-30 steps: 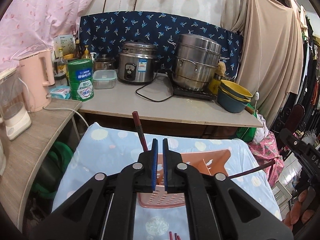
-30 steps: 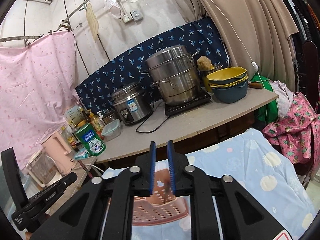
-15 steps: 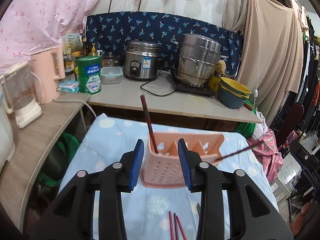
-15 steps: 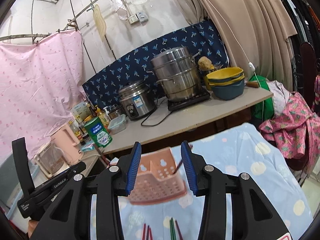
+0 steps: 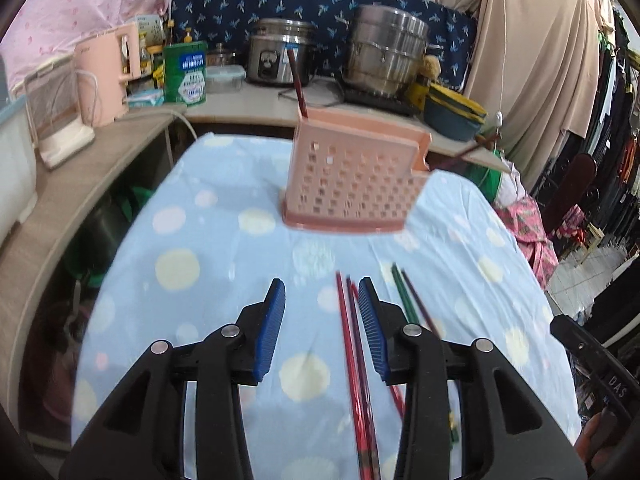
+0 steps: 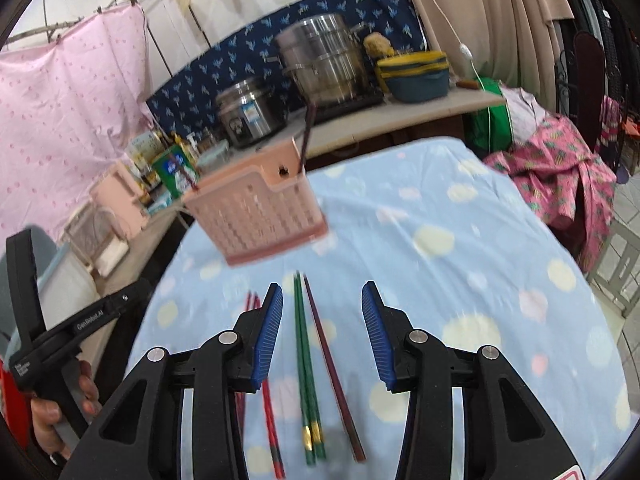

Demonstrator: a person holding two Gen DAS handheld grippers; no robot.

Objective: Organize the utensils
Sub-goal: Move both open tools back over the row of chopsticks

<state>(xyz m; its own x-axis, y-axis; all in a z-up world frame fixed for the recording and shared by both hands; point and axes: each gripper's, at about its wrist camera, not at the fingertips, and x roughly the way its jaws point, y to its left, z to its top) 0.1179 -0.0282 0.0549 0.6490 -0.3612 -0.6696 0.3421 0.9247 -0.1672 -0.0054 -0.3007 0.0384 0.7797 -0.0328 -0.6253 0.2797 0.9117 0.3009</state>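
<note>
- Both claws pulled back from basket (image 5: 352, 184); I see it ahead.
- Left claw (image 5: 322, 322) wide, red chopsticks (image 5: 352, 344) between fingers.
- Right claw (image 6: 322, 330) wide over green chopsticks (image 6: 305, 360).

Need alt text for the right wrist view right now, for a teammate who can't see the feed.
The open right gripper hovers over two green chopsticks and a dark red chopstick lying on a blue dotted cloth. More red chopsticks lie to their left, and a pink utensil basket holding two chopsticks stands beyond.

Bright even light; motion blur; fisheye-warped edges.
</note>
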